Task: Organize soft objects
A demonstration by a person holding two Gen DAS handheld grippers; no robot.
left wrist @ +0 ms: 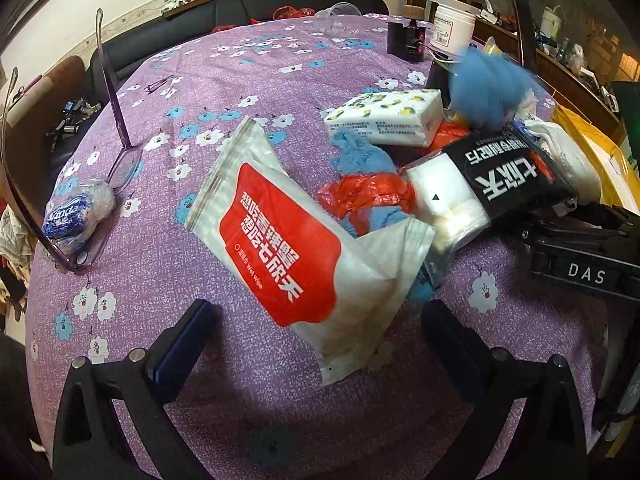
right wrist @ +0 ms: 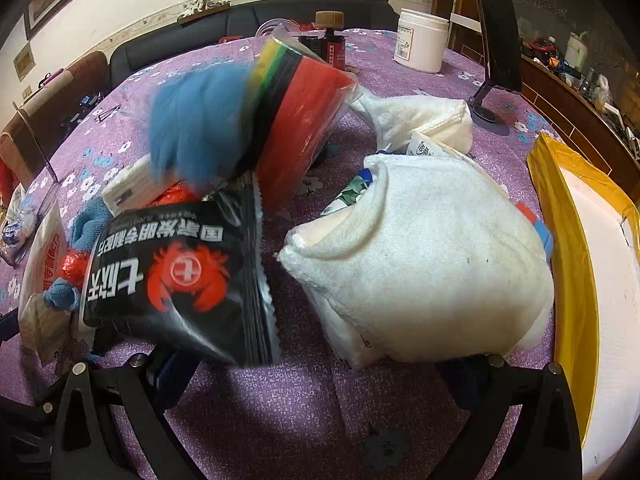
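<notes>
While soft items are heaped mid-table, sorting looks barely begun. White towel is bunched by the yellow mailer; contents half hidden. Wet-wipe pack lies ahead of left gripper, jaws spread, nothing held. Black crab pouch sits at right gripper, jaws apart; contact can't be told. Blue fluffy thing is motion-blurred, unidentifiable.

You have the wet-wipe pack lying nearest the left gripper, the tissue pack behind it. Right of both lies the crab packet, and right of that, the towel.
</notes>
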